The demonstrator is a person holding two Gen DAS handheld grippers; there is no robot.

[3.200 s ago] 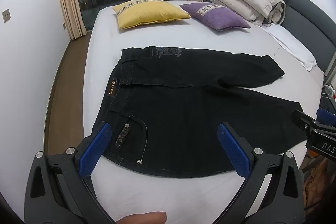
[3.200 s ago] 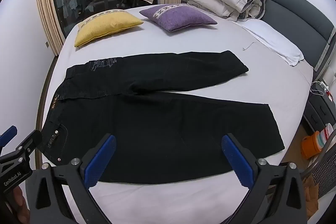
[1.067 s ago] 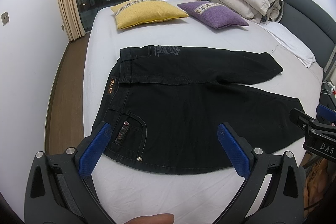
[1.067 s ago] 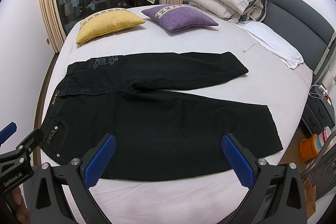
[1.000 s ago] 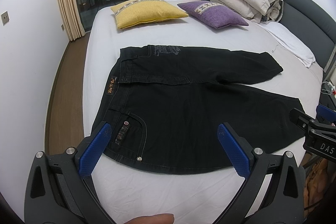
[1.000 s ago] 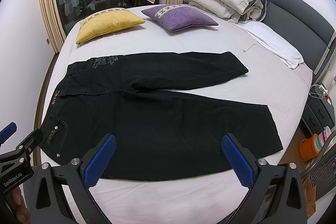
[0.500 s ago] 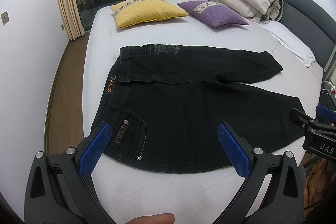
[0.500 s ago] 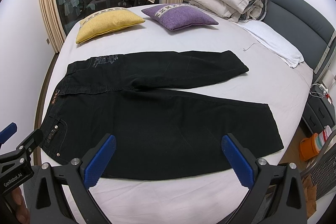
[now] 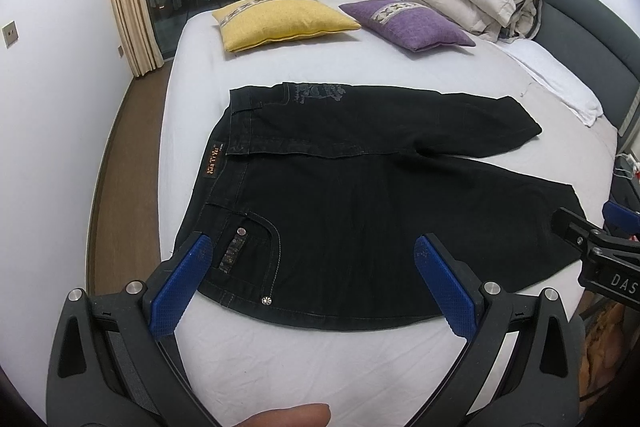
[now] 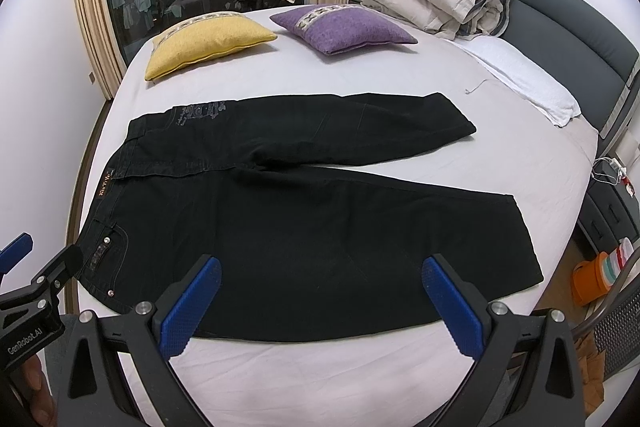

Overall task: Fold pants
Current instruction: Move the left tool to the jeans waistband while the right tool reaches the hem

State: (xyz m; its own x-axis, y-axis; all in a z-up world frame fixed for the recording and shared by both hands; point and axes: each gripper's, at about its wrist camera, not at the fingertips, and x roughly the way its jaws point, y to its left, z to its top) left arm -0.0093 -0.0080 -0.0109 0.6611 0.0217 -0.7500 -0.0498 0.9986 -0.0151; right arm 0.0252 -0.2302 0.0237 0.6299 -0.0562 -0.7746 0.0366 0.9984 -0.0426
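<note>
While both grippers gape, pants point(image 9: 360, 211) beyond fingers point(image 9: 180, 281)

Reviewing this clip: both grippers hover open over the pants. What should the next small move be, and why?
Probably lower both to the near edge: left gripper toward the waist, right gripper toward the hem. The pants lie flat, legs spread, unfolded, and nothing is gripped.
</note>
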